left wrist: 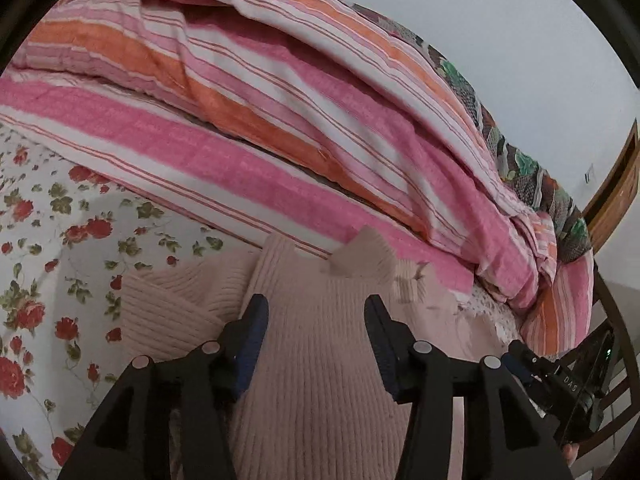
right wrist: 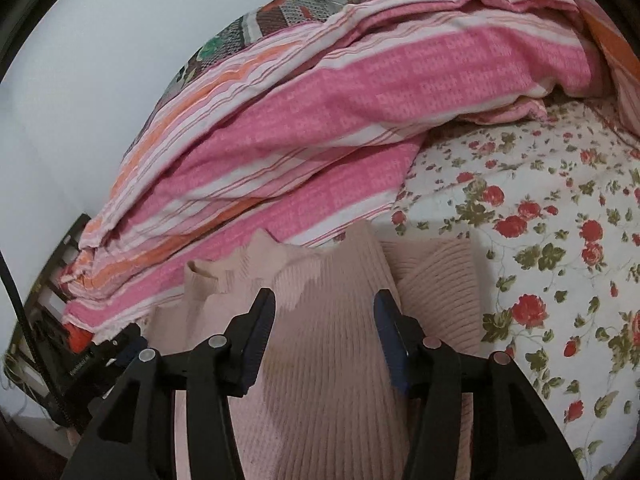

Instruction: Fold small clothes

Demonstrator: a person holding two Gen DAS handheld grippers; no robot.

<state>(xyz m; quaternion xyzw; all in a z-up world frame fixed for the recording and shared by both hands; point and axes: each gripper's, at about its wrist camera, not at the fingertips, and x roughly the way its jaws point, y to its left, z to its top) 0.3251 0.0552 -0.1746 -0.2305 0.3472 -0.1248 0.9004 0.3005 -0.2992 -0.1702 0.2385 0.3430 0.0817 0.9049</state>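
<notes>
Both tools, left tool (left wrist: 316,304) and right tool (right wrist: 324,300), gape wide over the blurred-collared pink sweater (left wrist: 320,380).

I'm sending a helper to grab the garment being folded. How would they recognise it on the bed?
Start at the striped pink and orange quilt heaped along the wall. In front of it, on the rose-print sheet, lies the pale pink sweater. It is the only plain, ribbed knit; everything around it is patterned.
</notes>
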